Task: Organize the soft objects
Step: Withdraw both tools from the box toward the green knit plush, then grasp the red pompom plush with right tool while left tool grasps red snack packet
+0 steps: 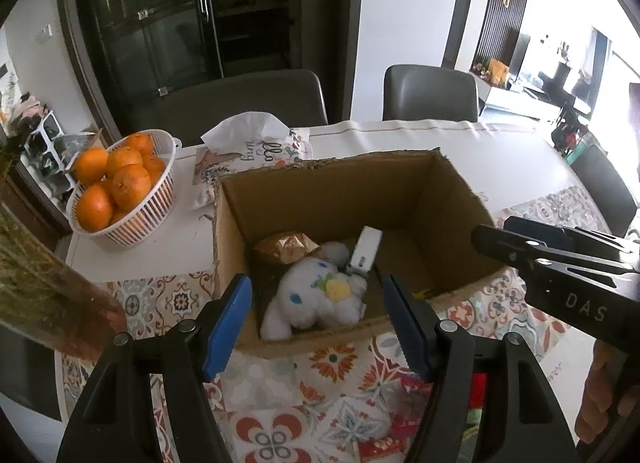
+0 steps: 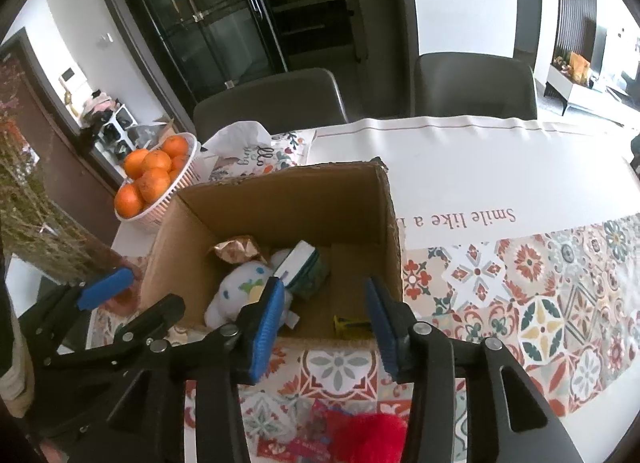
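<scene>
An open cardboard box (image 1: pixel 452 219) stands on the patterned tablecloth; it also shows in the right wrist view (image 2: pixel 280 199). Inside lie a white plush toy (image 1: pixel 316 299) (image 2: pixel 240 291), a copper foil-wrapped item (image 1: pixel 286 247) (image 2: pixel 236 249), a white and green carton (image 1: pixel 364 251) (image 2: pixel 302 267) and a small yellow item (image 2: pixel 348 325). My left gripper (image 1: pixel 316 323) is open and empty, hovering at the box's near edge above the plush. My right gripper (image 2: pixel 326 323) is open and empty at the near edge. A red fluffy object (image 2: pixel 366 439) lies on the cloth below it.
A white basket of oranges (image 1: pixel 120 183) (image 2: pixel 156 179) stands left of the box. A tissue pack (image 1: pixel 248 143) lies behind the box. Two grey chairs (image 1: pixel 430 93) stand at the far table edge. Dried plant stems (image 2: pixel 36 223) stand at the left.
</scene>
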A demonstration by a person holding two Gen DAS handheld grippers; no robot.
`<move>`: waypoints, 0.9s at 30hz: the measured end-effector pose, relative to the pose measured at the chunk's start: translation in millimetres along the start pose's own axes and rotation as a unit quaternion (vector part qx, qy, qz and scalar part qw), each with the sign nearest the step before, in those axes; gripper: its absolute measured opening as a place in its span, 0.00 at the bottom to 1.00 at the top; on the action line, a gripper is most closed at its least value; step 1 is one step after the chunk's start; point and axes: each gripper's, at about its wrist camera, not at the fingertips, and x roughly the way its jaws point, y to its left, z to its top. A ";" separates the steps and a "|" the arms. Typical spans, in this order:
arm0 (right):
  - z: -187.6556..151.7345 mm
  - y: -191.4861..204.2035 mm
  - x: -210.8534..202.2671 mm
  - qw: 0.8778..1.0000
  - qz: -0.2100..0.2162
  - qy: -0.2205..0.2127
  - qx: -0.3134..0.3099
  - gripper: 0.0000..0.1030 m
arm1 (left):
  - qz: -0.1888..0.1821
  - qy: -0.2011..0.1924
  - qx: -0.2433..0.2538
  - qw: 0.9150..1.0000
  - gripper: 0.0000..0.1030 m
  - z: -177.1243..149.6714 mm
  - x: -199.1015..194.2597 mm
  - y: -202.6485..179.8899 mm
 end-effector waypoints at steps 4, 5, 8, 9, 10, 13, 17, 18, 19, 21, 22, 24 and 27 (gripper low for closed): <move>-8.9 0.4 -14.6 1.000 0.003 -0.005 0.003 0.49 | -0.001 -0.011 -0.001 1.000 0.66 -7.1 -18.1 -2.7; -10.9 0.4 -17.3 1.000 0.004 -0.006 0.004 0.51 | -0.001 -0.015 0.000 1.000 0.66 -8.8 -22.5 -3.8; -18.7 0.7 -25.8 1.000 0.003 -0.008 0.003 0.53 | -0.003 -0.024 0.002 1.000 0.66 -15.6 -35.7 -6.0; -22.5 0.7 -28.9 1.000 0.003 -0.008 0.002 0.53 | -0.002 -0.026 0.003 1.000 0.66 -18.1 -39.9 -6.8; -25.2 1.3 -30.6 1.000 0.003 -0.007 0.001 0.53 | -0.001 -0.028 0.004 1.000 0.66 -20.6 -43.6 -7.9; -34.4 1.4 -36.8 1.000 0.005 -0.002 0.002 0.53 | 0.001 -0.039 0.007 0.999 0.67 -28.8 -55.0 -11.3; -46.7 1.0 -43.2 1.000 0.004 0.000 0.000 0.55 | 0.000 -0.044 0.008 0.999 0.68 -40.1 -64.5 -14.6; -50.4 0.8 -45.2 1.000 0.004 0.001 0.001 0.55 | -0.001 -0.044 0.008 0.999 0.68 -42.8 -65.4 -15.4; -53.8 0.4 -46.9 1.000 0.004 0.001 0.000 0.57 | -0.004 -0.042 0.008 0.999 0.68 -46.6 -66.9 -16.4; -59.5 -0.4 -49.4 1.000 0.001 0.001 -0.002 0.58 | -0.006 -0.040 0.008 0.999 0.68 -52.4 -68.5 -18.2; -61.3 -0.9 -49.8 1.000 0.000 0.002 -0.002 0.59 | -0.006 -0.039 0.008 0.999 0.68 -55.0 -69.0 -19.1; -66.4 -2.5 -51.1 1.000 -0.001 0.006 -0.003 0.59 | -0.007 -0.039 0.009 0.999 0.68 -60.8 -70.1 -21.2; -73.2 -4.2 -50.4 1.000 -0.003 0.014 -0.005 0.61 | -0.012 -0.032 0.010 0.999 0.68 -69.2 -70.1 -24.8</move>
